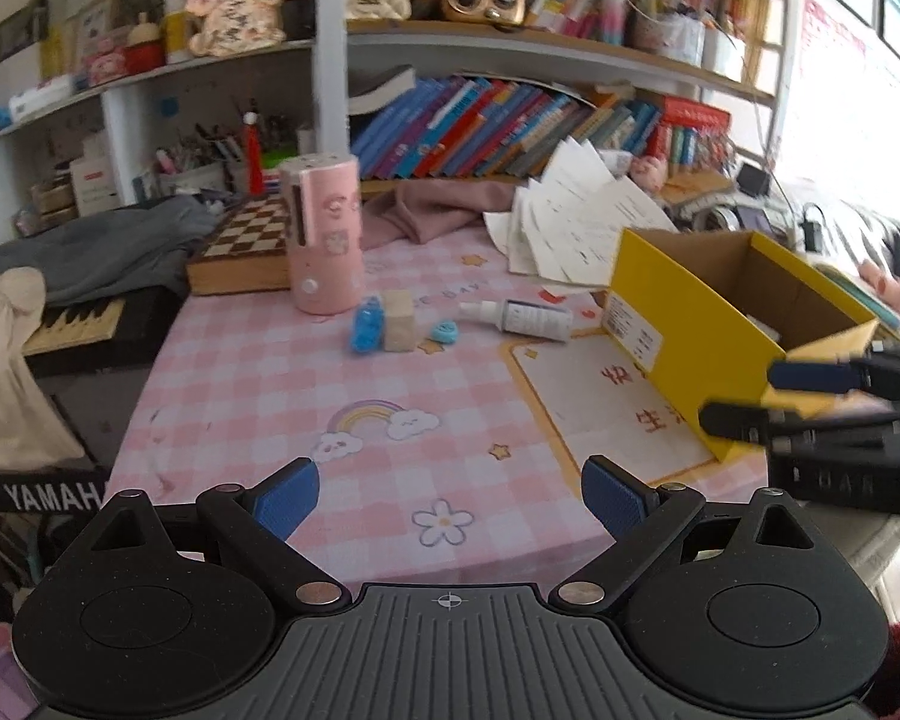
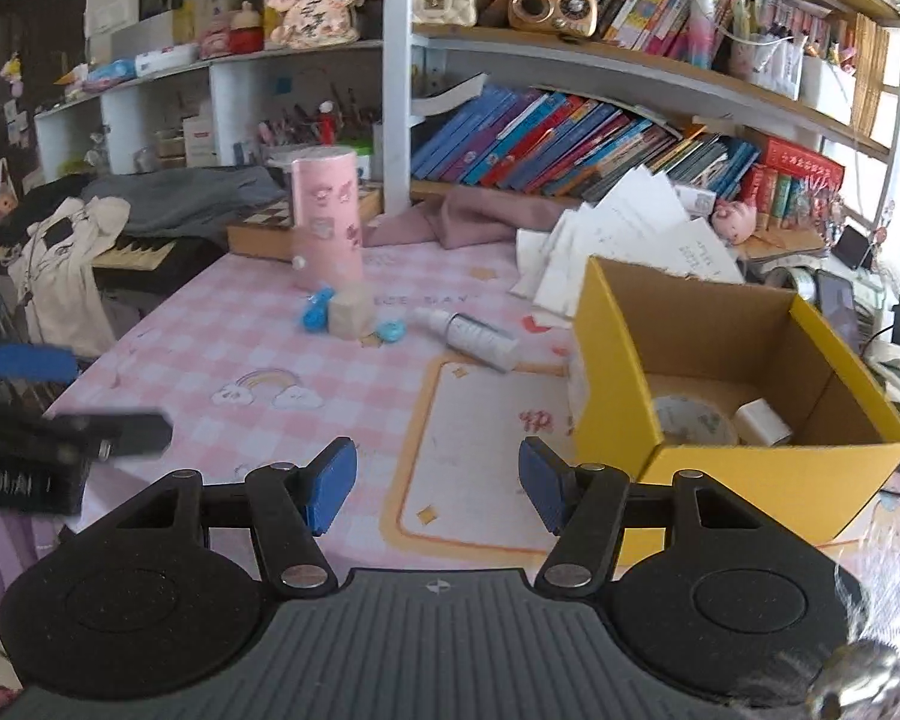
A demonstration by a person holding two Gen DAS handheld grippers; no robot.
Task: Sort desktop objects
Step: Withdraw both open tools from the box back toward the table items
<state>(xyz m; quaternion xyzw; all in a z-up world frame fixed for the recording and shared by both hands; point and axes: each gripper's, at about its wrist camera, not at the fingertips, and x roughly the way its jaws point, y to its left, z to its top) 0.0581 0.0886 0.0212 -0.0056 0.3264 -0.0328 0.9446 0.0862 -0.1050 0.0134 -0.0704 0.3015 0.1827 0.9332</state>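
Observation:
A yellow cardboard box (image 2: pixel 618 360) stands open on the pink checked table; inside lie a tape roll (image 2: pixel 693 420) and a white block (image 2: pixel 762 420). The box also shows in the left wrist view (image 1: pixel 672 306). Mid-table lie a white dropper bottle (image 1: pixel 525 317), a beige cube (image 1: pixel 399 321), a blue toy (image 1: pixel 367 324) and a small blue piece (image 1: pixel 444 331), beside a tall pink cylinder (image 1: pixel 327 234). The bottle (image 2: pixel 471 333), cube (image 2: pixel 348 312) and cylinder (image 2: pixel 327 219) show in the right wrist view. My left gripper (image 1: pixel 450 498) is open and empty above the near table edge. My right gripper (image 2: pixel 438 480) is open and empty, left of the box.
A chessboard box (image 1: pixel 240 252) and pink cloth (image 1: pixel 444 210) lie at the back of the table. Loose papers (image 1: pixel 570 222) fan out behind the yellow box. A keyboard (image 1: pixel 72 324) with clothes on it stands to the left. Bookshelves fill the wall behind.

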